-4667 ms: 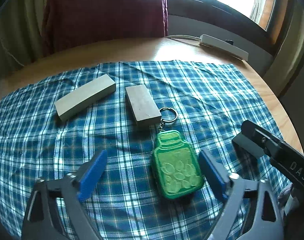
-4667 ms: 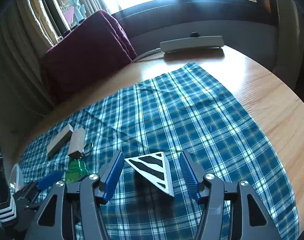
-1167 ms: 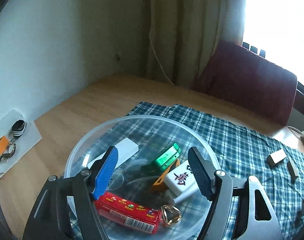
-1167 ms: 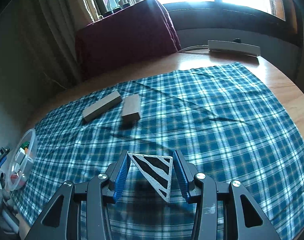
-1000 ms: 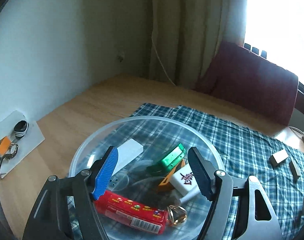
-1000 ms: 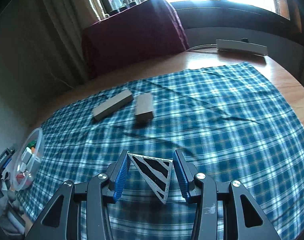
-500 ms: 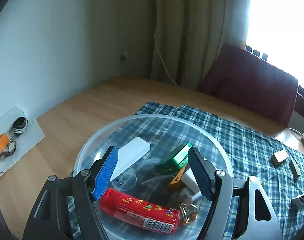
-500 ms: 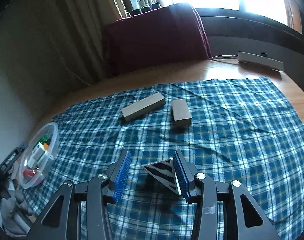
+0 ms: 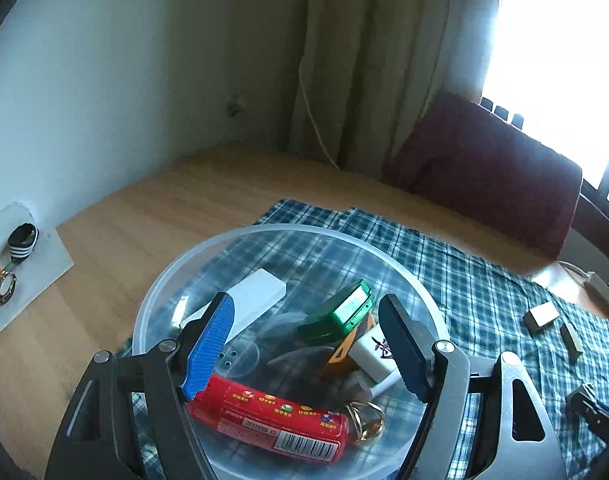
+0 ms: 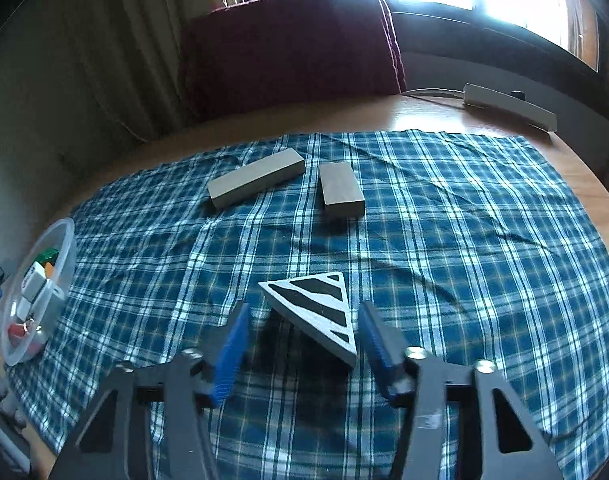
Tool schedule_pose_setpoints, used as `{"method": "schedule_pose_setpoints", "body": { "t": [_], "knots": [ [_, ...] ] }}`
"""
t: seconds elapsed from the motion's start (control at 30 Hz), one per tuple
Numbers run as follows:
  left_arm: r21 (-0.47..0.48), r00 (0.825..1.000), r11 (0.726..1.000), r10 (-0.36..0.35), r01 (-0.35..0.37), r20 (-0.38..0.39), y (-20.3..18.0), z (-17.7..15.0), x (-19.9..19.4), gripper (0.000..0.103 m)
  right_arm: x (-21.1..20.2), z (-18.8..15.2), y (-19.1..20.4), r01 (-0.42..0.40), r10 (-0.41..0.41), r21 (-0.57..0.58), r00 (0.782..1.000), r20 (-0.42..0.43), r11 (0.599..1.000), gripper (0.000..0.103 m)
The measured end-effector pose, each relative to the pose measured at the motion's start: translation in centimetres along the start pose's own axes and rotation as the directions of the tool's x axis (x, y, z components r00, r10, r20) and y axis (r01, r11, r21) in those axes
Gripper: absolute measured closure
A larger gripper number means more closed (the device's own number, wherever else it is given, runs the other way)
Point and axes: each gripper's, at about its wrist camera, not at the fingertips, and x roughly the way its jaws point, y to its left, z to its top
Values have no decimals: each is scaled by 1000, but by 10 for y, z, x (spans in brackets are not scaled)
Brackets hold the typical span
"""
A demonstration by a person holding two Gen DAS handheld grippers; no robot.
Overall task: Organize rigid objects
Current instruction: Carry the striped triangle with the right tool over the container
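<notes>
Since half a second ago the striped triangle (image 10: 318, 310) has gone from pinched in the right gripper (image 10: 304, 344) to lying flat on the checked cloth (image 10: 464, 240), and that gripper's jaws now stand spread to either side of it, touching nothing. Judging by this, the piece was set down or slipped out (which of the two I cannot tell), so it is not yet sorted and would need a fresh grasp.

Over at the clear bowl (image 9: 176, 280) little has shifted. The left gripper (image 9: 304, 344) hangs above the bowl with its jaws released and empty, and the green keychain (image 9: 336, 314), which lay on the cloth a few seconds back, leans inside the bowl against a mahjong tile (image 9: 374, 356), beside a white block (image 9: 260, 294) and a red tube (image 9: 272, 420).

Well beyond the bowl, two grey blocks (image 10: 256, 182) sit side by side on the cloth, apart from each other and farther off than the triangle. With the triangle, they look to be what remains to collect.
</notes>
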Motion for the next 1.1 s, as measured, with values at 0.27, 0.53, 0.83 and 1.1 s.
{"method": "schedule_pose_setpoints", "body": {
  "t": [0.27,0.53,0.83,1.1],
  "knots": [
    [-19,1000,1000,1,-1,4,8,1,-1,27,-4,4,13,11,-10,-28,1000,13,1000,73],
    [-30,1000,1000,-2,2,8,12,3,-1,27,-20,8,48,-87,89,-66,995,33,994,74],
    [-44,1000,999,-3,4,20,17,6,-7,27,-13,26,138,-259,263,-155,965,6,953,74],
    [-99,997,994,47,-41,65,29,10,-15,27,-6,30,233,-369,375,-252,927,-24,895,74]
  ]
}}
